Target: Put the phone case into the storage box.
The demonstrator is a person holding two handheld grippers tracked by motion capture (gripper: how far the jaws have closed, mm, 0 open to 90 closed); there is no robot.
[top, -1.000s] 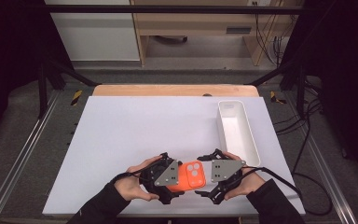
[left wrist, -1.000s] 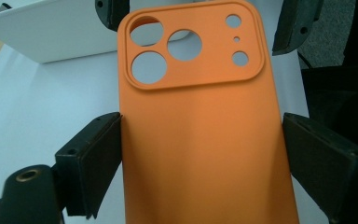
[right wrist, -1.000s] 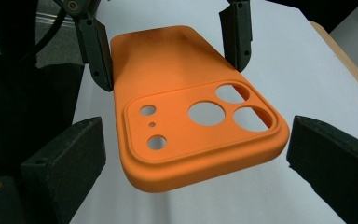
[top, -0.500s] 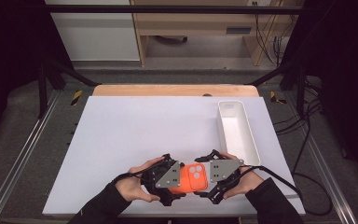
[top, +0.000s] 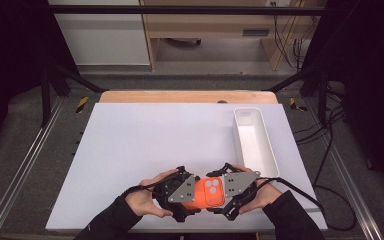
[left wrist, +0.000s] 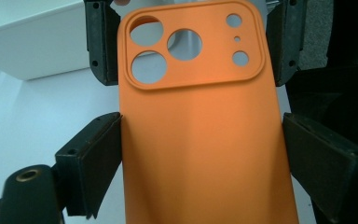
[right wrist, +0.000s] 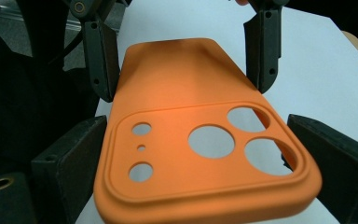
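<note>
A: Where's the orange phone case (top: 207, 192)?

B: Bottom centre, above the white table (top: 145, 140). The left gripper (top: 179, 192) clamps one end; the right gripper (top: 230, 192), its jaws just closing around the camera end, should squeeze the edges evenly.

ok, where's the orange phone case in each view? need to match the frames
High view: orange phone case at the bottom centre, between the two grippers, near the table's front edge.
Left gripper view: it spans the centre, camera cutouts at the top.
Right gripper view: centre again, camera cutouts at the bottom, nearest the lens.
Shared landmark: the three big round holes in the case's raised camera block; the white tray shows in the high and left gripper views.
</note>
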